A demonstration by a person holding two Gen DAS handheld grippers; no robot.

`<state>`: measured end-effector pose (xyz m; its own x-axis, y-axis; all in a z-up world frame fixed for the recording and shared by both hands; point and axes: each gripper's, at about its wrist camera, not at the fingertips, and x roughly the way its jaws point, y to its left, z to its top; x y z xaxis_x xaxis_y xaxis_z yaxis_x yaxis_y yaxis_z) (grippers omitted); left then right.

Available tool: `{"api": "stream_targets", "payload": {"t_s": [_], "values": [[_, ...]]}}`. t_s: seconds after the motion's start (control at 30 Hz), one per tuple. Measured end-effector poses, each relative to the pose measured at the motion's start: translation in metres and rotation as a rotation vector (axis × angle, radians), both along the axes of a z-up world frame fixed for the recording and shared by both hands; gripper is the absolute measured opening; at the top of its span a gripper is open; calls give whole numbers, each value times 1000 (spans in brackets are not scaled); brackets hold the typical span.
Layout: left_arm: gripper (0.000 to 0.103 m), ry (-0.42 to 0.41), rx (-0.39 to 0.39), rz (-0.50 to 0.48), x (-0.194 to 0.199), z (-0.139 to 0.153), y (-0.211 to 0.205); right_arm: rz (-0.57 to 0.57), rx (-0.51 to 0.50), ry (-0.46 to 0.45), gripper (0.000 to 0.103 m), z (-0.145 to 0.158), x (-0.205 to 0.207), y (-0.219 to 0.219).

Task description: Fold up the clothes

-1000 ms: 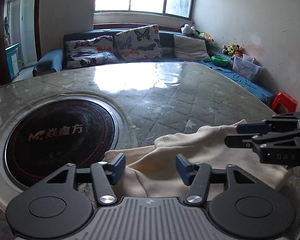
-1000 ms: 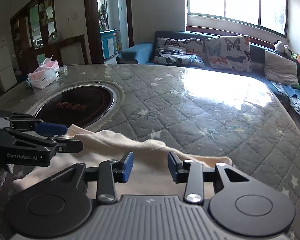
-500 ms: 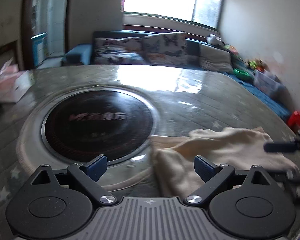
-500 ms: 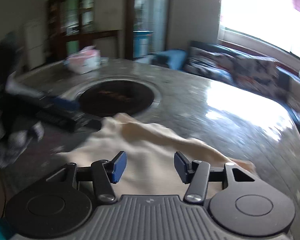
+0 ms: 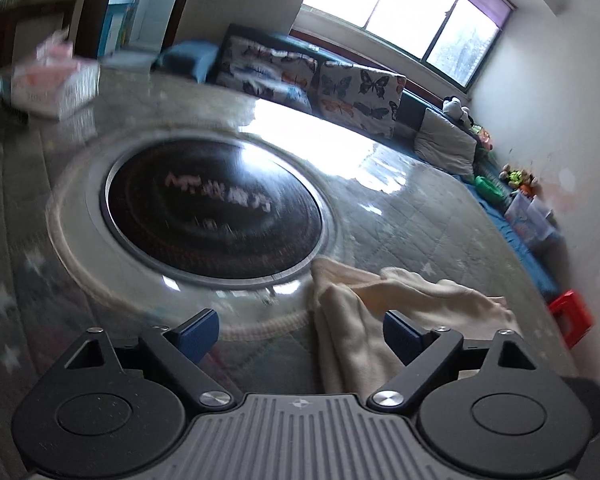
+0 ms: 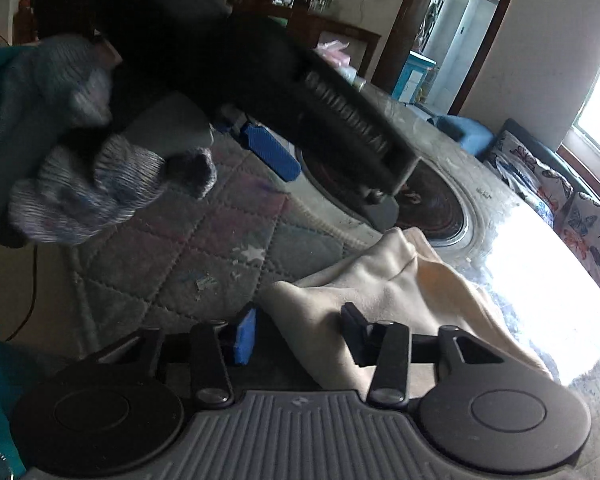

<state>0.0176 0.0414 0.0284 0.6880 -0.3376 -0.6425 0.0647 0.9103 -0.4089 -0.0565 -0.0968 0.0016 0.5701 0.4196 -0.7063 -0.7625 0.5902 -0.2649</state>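
A cream garment [image 5: 384,312] lies bunched on the quilted table, just right of the round black hotplate [image 5: 212,208]. My left gripper [image 5: 300,330] is open wide and empty, its right finger over the garment's near left edge. In the right wrist view the same garment [image 6: 396,300] lies under my right gripper [image 6: 298,330], which is open with the cloth's corner between its fingers. The left gripper's body [image 6: 284,80] and a gloved hand [image 6: 88,184] fill the upper left of that view.
A tissue box [image 5: 56,80] stands at the table's far left. A sofa with butterfly cushions [image 5: 316,76] runs behind the table. A red stool [image 5: 570,318] and a toy box [image 5: 530,216] stand by the right wall.
Both views have swung left and tilted. My left gripper stays wide open after opening from half-open; the right gripper has opened a little and moved to the garment's left corner.
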Motion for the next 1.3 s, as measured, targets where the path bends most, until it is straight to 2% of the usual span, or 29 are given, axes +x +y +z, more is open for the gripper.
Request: {"api": "stream_targets", "payload": {"t_s": [0.1, 0.13, 0.33, 0.5, 0.53, 0.57, 0.63, 0.67, 0.7, 0.77, 0.87, 1.0, 1.2, 1.3], "values": [[89, 41, -59, 13, 2, -5, 2, -33, 52, 5, 22, 9, 2, -8], [89, 56, -82, 20, 4, -6, 2, -44, 69, 6, 20, 12, 3, -11], [89, 142, -238, 30, 14, -14, -1, -106, 167, 14, 18, 30, 6, -28], [87, 194, -298, 38, 21, -18, -12, -121, 209, 15, 18, 39, 3, -37], [84, 204, -315, 38, 23, -19, -13, -121, 216, 16, 18, 40, 2, -38], [76, 216, -333, 39, 24, -20, -15, -121, 222, 18, 18, 41, 2, -39], [57, 248, -362, 47, 29, -25, -15, -116, 228, 26, 18, 41, 0, -41], [41, 264, -377, 52, 30, -28, -15, -114, 231, 30, 18, 41, 0, -42], [31, 282, -395, 56, 32, -32, -15, -111, 235, 34, 18, 40, -1, -43], [23, 304, -422, 63, 34, -38, -13, -113, 244, 44, 18, 40, -2, -46], [20, 299, -409, 60, 35, -39, -11, -126, 264, 60, 23, 39, -3, -53], [20, 283, -373, 50, 37, -35, -12, -219, 317, 62, 26, 44, 0, -83], [20, 260, -330, 31, 36, -32, -16, -550, 349, 16, 29, 41, 17, -159], [20, 253, -306, 26, 38, -31, -18, -703, 388, 27, 29, 31, 30, -201]]}}
